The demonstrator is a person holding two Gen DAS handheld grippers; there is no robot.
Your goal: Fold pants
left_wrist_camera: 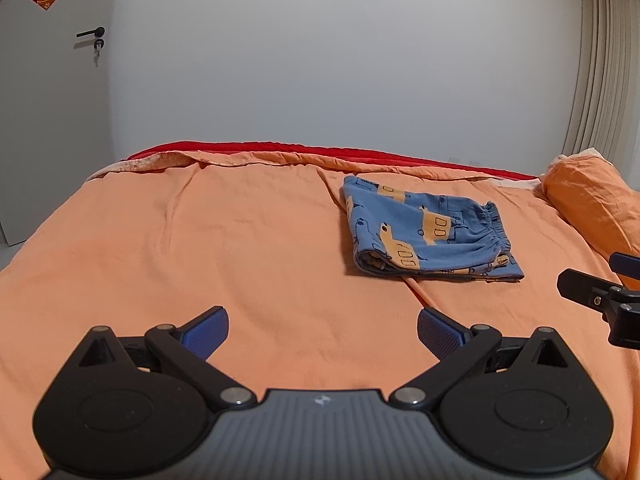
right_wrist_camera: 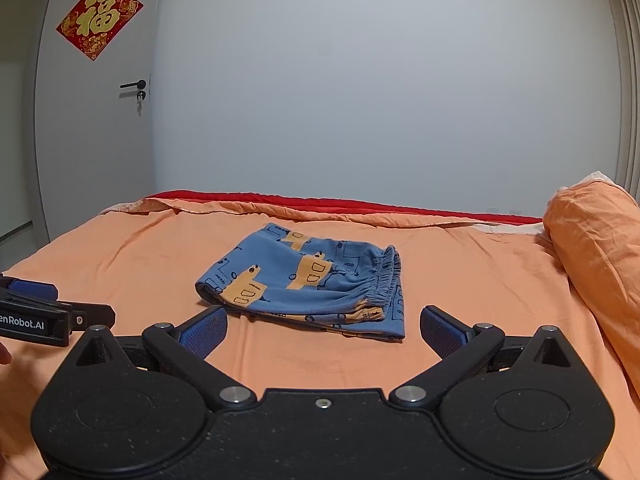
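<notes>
While both grippers hang above the orange bedspread (left_wrist_camera: 200,240), the blue pants (left_wrist_camera: 428,232) lie folded into a compact bundle on the bed, printed with orange vehicles and outlined shapes, their gathered elastic waistband turned toward the orange pillow (left_wrist_camera: 592,208) at the right. Seen from the left wrist, the left gripper (left_wrist_camera: 322,330) has its jaws spread wide with nothing between them, and the bundle sits well ahead of the jaws and off to the right, beyond the right-hand blue pad, not touching either finger. Part of the right gripper (left_wrist_camera: 592,292) juts in at the right edge of that view, near the pants but apart from them.

From the right wrist, the right gripper (right_wrist_camera: 324,330) also has its jaws spread and empty. The pants (right_wrist_camera: 308,280) lie just ahead of the gap between the fingers, roughly centred, with the near folded edge close to the blue pads yet clear of them. The left gripper (right_wrist_camera: 52,312) reaches in from the left edge, low over the bedspread (right_wrist_camera: 480,280) and beside the bundle without contact; whether its jaws are apart cannot be told from this side view.

A red sheet (right_wrist_camera: 320,202) shows along the far edge of the bed, a red paper decoration (right_wrist_camera: 99,18) hangs on the door, and a black door handle (right_wrist_camera: 134,85) sits below it
</notes>
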